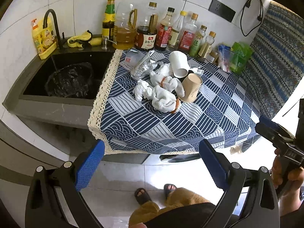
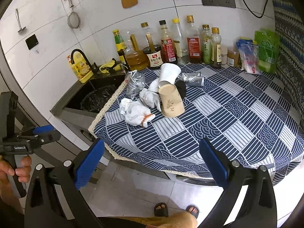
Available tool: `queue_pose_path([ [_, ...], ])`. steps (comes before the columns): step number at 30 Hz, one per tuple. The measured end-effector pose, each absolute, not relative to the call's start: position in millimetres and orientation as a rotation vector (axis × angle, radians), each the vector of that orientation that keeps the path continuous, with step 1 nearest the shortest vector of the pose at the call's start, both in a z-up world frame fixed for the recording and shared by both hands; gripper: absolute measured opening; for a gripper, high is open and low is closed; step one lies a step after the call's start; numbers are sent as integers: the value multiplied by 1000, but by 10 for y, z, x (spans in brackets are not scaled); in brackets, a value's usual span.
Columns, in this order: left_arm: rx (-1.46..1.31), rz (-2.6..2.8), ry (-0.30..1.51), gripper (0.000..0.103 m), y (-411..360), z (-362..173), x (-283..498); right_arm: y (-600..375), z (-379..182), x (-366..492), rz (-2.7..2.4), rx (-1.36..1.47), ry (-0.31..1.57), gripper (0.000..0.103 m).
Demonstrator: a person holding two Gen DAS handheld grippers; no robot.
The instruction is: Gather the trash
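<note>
Holding both grippers off the cloth-covered counter [image 1: 171,129], you've got left gripper [image 1: 152,163] & right gripper [image 2: 152,161] w/ jaws spread wide, nothing between. Trash sits mid-counter: tan cup [image 2: 172,102] tipped over, white cup [image 2: 169,74] just behind, crumpled tissues [image 2: 136,112] beside it, toward sink [image 2: 76,98] w/ black bag [image 1: 70,79].

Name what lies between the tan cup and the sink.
In both views, crumpled white cloths and tissue lie between the tan cup and the sink, then bare tablecloth and its lace edge.
</note>
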State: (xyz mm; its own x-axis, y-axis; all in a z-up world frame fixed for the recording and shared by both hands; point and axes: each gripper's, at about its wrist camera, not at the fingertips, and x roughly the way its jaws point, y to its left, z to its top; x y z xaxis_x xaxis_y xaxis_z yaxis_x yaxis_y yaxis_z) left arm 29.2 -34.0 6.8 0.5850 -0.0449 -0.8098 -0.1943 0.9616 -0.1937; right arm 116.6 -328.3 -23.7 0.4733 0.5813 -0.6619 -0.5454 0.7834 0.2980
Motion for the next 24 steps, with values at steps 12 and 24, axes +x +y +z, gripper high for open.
queue_pose_path([
  [12,-278,115,959,96,-442,85,422,-3511,-355,1345,701,61,863,99],
  [24,-346,139,953,96,-316,200,461,-3409,-232,1620,723,85,895,99],
])
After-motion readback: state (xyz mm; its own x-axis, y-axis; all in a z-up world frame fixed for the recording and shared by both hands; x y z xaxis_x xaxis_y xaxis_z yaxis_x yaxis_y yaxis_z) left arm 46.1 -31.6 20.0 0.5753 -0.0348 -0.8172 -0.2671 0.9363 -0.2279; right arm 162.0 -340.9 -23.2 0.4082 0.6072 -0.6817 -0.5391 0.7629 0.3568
